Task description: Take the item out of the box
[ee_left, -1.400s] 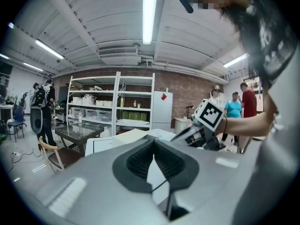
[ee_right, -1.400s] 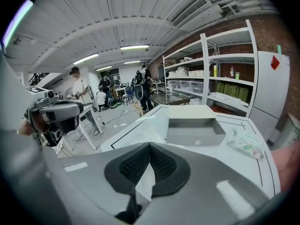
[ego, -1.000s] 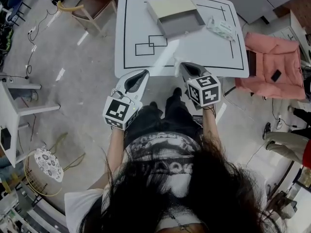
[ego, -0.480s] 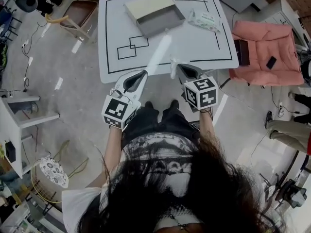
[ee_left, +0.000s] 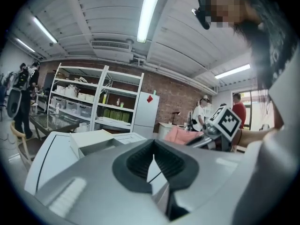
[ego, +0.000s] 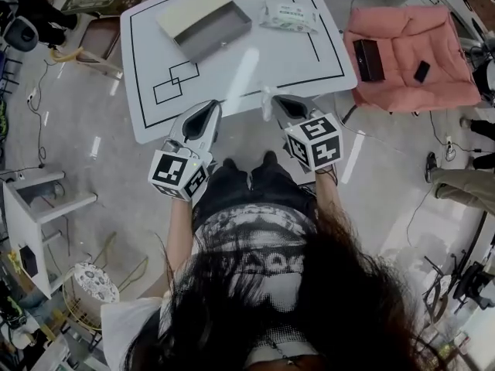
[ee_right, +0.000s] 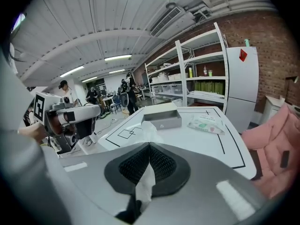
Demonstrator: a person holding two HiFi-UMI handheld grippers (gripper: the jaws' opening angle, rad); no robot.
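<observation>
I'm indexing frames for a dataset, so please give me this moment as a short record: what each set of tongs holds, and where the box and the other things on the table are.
right tongs: shut on a white tissue, at the table's near edge
left tongs: shut, nothing between them
box: open, on the far part of the table, apart from both tongs
wipes pack: lying flat on the table, to the right of the box
beside the table: pink armchair
</observation>
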